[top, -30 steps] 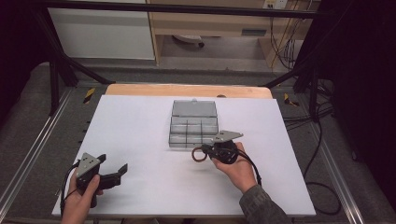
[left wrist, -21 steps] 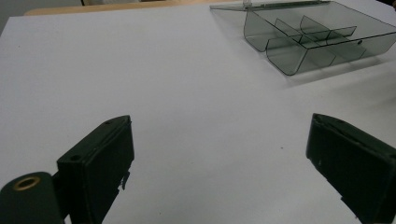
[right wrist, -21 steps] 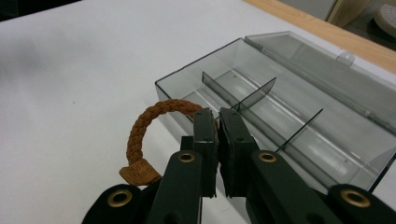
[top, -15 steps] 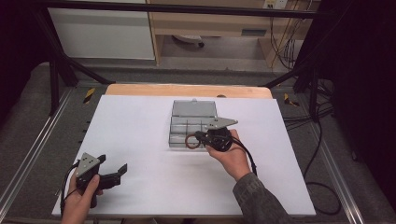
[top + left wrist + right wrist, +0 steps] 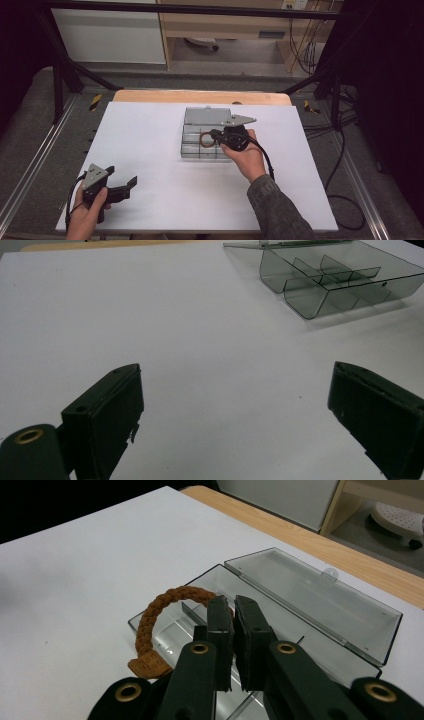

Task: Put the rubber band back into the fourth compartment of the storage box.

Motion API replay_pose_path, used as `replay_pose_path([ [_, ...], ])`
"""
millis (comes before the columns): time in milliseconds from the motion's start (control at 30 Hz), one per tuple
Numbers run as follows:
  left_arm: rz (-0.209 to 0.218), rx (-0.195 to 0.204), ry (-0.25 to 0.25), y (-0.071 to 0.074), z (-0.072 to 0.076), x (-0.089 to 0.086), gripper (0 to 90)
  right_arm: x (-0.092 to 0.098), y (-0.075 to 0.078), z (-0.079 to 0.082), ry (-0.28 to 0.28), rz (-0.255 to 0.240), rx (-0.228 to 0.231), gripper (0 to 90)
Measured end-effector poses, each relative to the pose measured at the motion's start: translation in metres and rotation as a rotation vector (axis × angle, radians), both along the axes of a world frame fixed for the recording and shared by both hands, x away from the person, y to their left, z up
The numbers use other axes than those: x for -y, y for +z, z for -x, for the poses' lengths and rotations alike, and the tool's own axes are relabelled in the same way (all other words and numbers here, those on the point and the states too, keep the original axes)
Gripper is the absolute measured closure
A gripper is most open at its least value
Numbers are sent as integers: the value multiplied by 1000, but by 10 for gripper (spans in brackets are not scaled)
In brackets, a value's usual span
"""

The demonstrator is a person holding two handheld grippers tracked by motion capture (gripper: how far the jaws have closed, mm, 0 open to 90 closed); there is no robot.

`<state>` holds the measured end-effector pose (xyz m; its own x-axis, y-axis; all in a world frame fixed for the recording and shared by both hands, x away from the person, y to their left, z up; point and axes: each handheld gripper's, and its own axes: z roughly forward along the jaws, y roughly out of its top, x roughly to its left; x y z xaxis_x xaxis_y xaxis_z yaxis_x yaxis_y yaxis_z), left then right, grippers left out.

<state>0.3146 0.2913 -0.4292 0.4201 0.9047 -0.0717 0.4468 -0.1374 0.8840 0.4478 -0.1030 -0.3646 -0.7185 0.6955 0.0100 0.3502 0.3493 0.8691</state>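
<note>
I have carried the brown braided bracelet (image 5: 205, 140), pinched in my right gripper (image 5: 214, 137), from the table's near side to over the compartment box (image 5: 197, 120).

Overhead light is washing the white table (image 5: 150, 150) bright while the surroundings are sitting dark; the box (image 5: 330, 285) is casting a soft shadow, and the nearest jaws are blurring slightly.

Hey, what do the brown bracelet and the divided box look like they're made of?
The bracelet looks like braided cord or leather, matte brown: the plaited texture and a flat woven tab at its end suggest that, though which one is unclear. The box seems to be clear, smoky hard plastic, glossy, since the white table shows through its walls and open lid.
</note>
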Motion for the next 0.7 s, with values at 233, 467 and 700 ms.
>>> replay_pose_path([
  [233, -4, -2, -3, 0, -1, 0, 75, -1, -1, -6, -18, -7, 13, 861],
  [467, -1, -8, -4, -1, -1, 1, 75, -3, -5, -14, -60, -19, 31, 861],
  [700, -8, -13, -11, -1, -2, 2, 75, -8, -9, -17, -87, -33, 37, 861],
])
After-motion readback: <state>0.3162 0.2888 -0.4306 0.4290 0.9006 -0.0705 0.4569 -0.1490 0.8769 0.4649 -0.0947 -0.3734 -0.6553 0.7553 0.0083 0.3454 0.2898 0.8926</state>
